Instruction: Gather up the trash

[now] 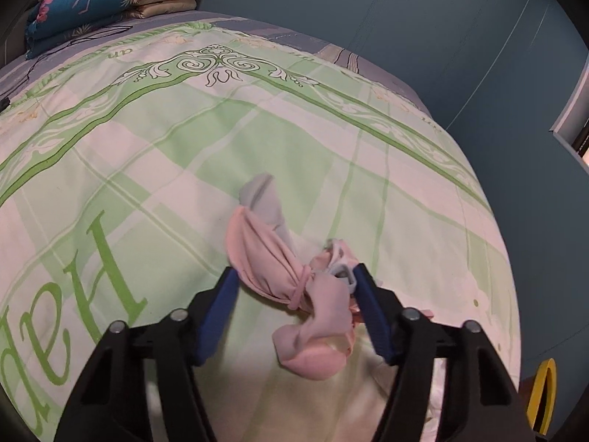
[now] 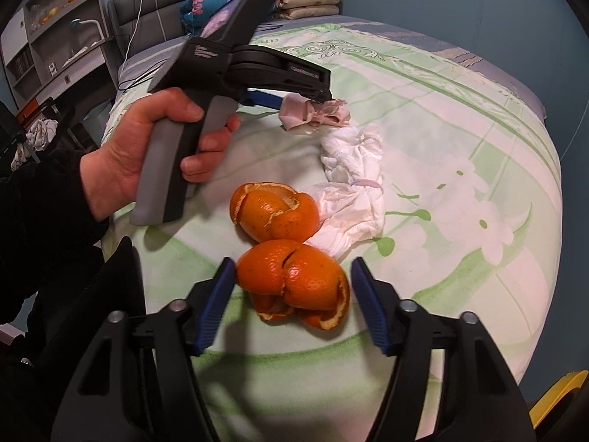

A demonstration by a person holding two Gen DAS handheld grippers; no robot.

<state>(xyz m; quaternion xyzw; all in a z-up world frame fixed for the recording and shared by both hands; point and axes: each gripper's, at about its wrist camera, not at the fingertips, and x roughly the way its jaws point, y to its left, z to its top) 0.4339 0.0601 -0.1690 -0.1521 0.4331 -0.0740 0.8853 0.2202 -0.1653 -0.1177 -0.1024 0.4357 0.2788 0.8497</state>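
Now, view by view:
Left wrist view: my left gripper (image 1: 292, 276) straddles the pink knotted cloth bundle (image 1: 294, 291) on the green bedspread (image 1: 147, 169); jaws apart, right pad touching fabric, left pad barely clear.
Left step: I judge this the grasp; next comes closing, then lifting.
Left room: open bedspread ahead; the bed edge falls away to the right.
Right wrist view: my right gripper (image 2: 292, 274) brackets the near orange peel (image 2: 294, 283); jaws apart, left pad touching it, not clamped.
Right neighbours: second peel (image 2: 276, 211) and white crumpled tissue (image 2: 349, 191) just beyond.
Right room: my left hand (image 2: 147, 147) sits close upper-left; clearer space lies rightward.
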